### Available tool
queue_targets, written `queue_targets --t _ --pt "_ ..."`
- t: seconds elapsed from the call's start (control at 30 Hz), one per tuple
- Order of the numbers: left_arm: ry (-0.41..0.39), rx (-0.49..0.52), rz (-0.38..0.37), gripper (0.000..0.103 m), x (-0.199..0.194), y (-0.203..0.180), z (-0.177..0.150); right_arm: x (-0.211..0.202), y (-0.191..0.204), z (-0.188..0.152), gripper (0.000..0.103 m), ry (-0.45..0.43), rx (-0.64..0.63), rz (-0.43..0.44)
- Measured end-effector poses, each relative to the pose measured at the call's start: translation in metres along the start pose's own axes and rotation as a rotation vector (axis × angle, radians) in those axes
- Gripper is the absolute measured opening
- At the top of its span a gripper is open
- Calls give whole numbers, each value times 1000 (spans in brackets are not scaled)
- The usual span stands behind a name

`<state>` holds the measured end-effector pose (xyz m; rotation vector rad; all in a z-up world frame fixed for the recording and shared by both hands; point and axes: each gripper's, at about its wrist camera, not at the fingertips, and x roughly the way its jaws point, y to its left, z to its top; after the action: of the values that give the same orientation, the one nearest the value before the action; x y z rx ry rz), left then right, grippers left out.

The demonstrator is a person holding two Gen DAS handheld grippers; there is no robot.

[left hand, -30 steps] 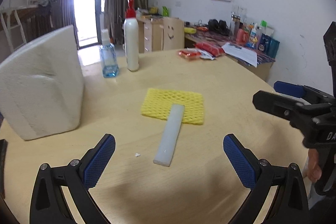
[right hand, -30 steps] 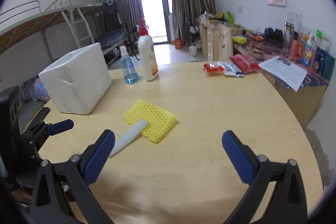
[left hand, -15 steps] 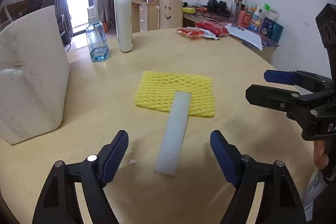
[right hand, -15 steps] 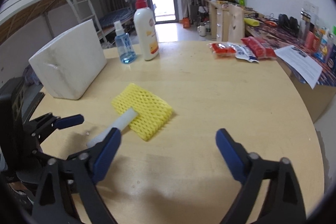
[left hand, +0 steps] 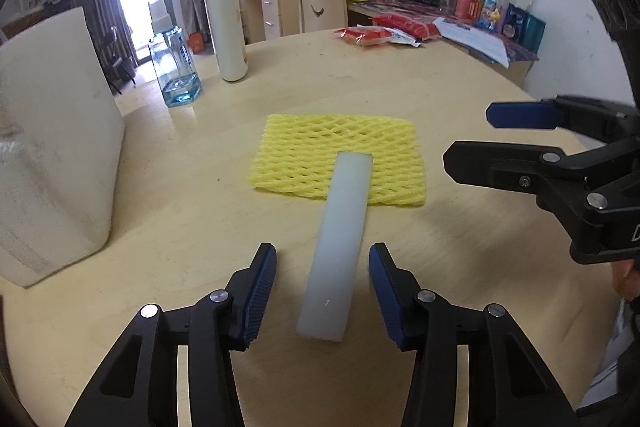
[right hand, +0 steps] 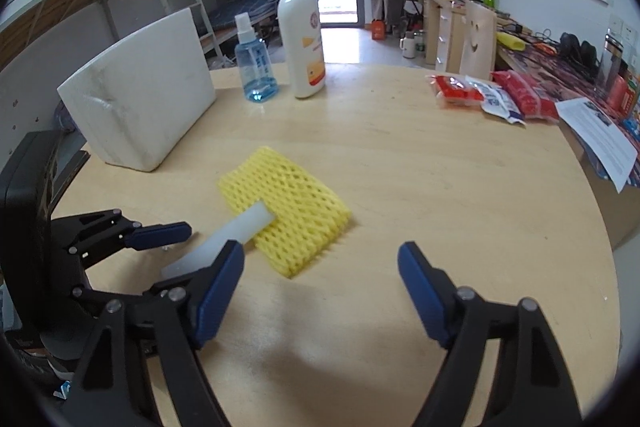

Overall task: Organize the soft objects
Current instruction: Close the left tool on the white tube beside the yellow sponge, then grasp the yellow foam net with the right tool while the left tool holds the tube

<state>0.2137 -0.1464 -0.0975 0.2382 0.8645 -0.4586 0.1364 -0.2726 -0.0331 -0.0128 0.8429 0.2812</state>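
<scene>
A white foam strip lies on the round wooden table, its far end resting on a yellow foam net. My left gripper is open, its blue pads on either side of the strip's near end with gaps on both sides. My right gripper is open and empty above the table, just right of the strip and in front of the yellow net. The left gripper also shows in the right wrist view. A large white foam block stands at the left.
A white pump bottle and a small blue spray bottle stand at the back. Red snack packets and a paper sheet lie at the far right edge. A smiley-face chair back is behind the table.
My left gripper has moved forward and lower over the white strip and its jaws have narrowed around the near end. My right gripper has moved closer to the yellow net.
</scene>
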Motion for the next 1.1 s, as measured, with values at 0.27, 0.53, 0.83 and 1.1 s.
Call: queue_targets --t 0.27,0.53,0.83,1.1 --pt "8 3 -3 40 2 1 1 7 3 2 83 22 -14 9" --pt "10 35 -18 22 0 -5 0 11 9 4 83 34 -38 3" --pt "-5 -24 -60 17 -6 9 1 23 13 9 83 68 -57 3" --pt "-52 -71 -96 17 -23 26 0 27 28 14 83 80 -107 -10"
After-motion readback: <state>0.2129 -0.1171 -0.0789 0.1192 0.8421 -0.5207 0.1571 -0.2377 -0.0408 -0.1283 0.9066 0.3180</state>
